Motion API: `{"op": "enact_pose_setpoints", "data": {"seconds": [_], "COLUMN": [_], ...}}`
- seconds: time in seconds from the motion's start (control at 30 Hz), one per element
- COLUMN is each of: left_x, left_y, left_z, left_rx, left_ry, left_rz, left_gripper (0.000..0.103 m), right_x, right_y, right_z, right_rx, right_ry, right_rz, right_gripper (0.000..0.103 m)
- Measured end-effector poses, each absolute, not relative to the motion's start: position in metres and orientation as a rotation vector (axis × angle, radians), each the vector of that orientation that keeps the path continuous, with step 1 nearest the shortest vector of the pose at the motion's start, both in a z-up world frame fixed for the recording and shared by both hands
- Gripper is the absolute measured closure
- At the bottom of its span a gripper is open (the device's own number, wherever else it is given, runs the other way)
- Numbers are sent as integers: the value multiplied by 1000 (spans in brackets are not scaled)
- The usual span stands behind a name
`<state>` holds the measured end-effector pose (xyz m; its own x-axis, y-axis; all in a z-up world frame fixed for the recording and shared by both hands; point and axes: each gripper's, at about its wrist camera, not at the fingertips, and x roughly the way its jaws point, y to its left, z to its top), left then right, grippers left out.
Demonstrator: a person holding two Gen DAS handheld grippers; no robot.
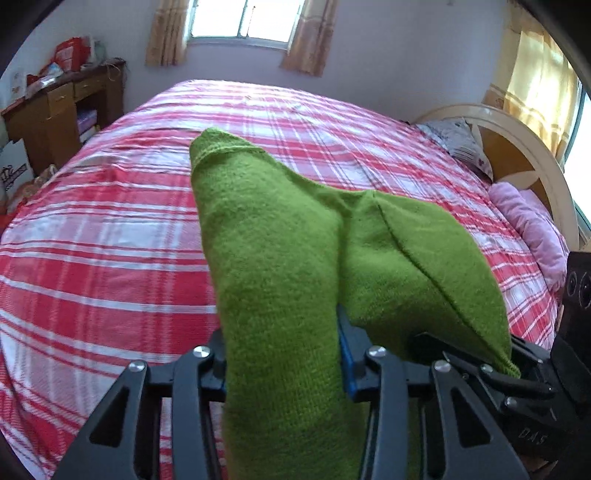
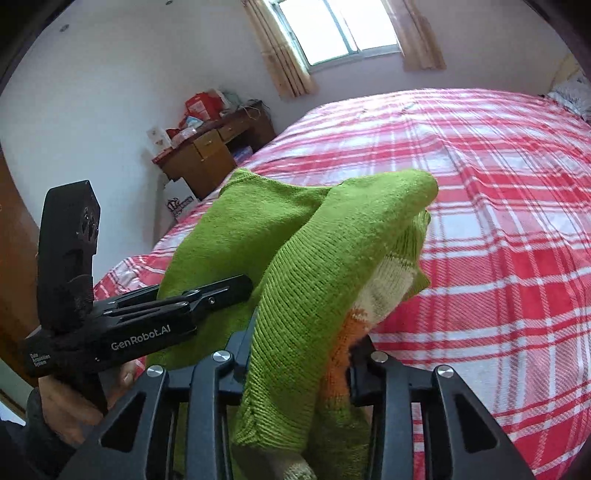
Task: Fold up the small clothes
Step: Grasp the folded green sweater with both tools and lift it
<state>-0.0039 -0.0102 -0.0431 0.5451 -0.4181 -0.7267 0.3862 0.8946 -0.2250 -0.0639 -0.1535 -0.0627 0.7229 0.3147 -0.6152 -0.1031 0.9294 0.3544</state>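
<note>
We hold the green knit sweater (image 1: 280, 236) aloft over the plaid bed (image 1: 92, 236), left gripper (image 1: 282, 354) and right gripper (image 2: 299, 354) each clamped on a bunch of it. No fold laid yet; spreading and folding remain, we judge.

Both wrist views look forward across the plaid bed (image 1: 110, 229) toward the far window (image 2: 332, 33), green sweater (image 1: 280, 258) close up.

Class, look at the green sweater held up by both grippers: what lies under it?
Under the green sweater lies the red plaid bedspread. The sweater hides the part of the bed right below it, and covers both grippers' jaws, left gripper and right gripper.
</note>
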Motion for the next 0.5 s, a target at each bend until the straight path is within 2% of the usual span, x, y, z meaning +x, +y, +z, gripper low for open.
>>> {"op": "enact_pose_setpoints", "data": {"seconds": [0.5], "left_x": [-5], "left_y": [75], "left_z": [-45], "left_rx": [-155], "left_ry": [859], "left_rz": [-307], "left_gripper": [59], "right_x": [-37], "right_y": [-67], "right_z": [-46], "right_rx": [203], "right_ry": [724], "right_rz": [391], "right_gripper": [66]}}
